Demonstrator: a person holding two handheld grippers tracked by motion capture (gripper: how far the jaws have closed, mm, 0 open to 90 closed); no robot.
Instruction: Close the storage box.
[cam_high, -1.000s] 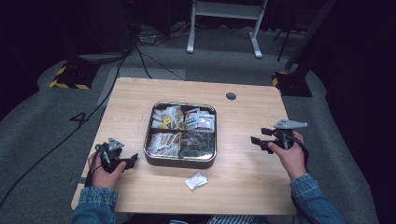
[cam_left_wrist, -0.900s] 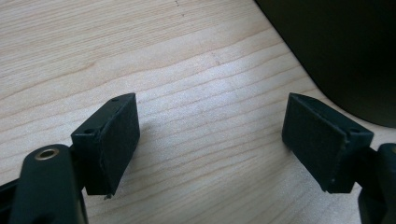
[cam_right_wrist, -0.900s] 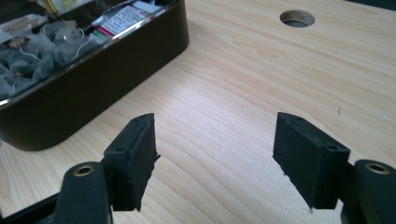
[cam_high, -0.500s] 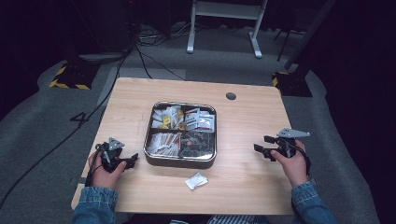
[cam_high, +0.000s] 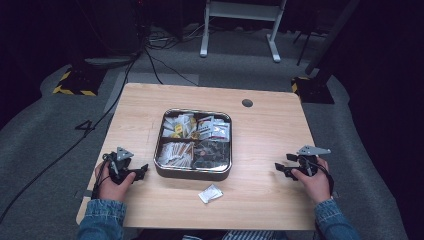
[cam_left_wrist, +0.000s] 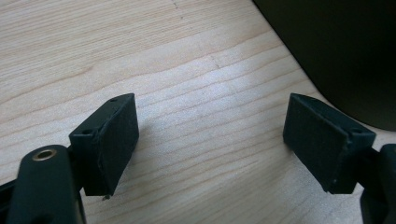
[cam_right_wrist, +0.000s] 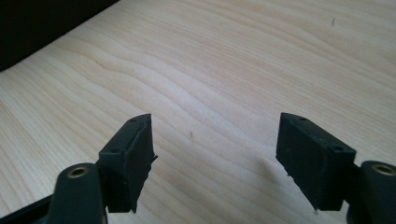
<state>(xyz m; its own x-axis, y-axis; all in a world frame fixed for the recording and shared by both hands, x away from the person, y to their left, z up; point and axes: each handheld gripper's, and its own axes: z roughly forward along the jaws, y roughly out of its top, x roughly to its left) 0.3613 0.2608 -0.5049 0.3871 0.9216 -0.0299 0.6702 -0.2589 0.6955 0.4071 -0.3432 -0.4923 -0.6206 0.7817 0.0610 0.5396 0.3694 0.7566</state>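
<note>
On the wooden table (cam_high: 270, 130), a divided metal tin (cam_high: 193, 172) of packets is centred, and one loose white sachet (cam_high: 210, 193) lies just before it. The left gripper (cam_high: 141, 171) is held spread and empty beside the tin; the right gripper (cam_high: 280, 168), well apart, has just been opening with nothing between its jaws. The flat sachet could be pushed along the wood rather than pinched if it is approached too shallowly.

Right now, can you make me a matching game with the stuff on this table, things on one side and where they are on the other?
Things:
1. metal tray
2. small white packet
3. left gripper
4. right gripper

Places:
A. near the table's right edge, jaws open over bare wood
B. middle of the table, four compartments full of packets
C. beside the tray's left wall, jaws open
D. loose on the wood, in front of the tray

Pairs: 1-B, 2-D, 3-C, 4-A
</note>
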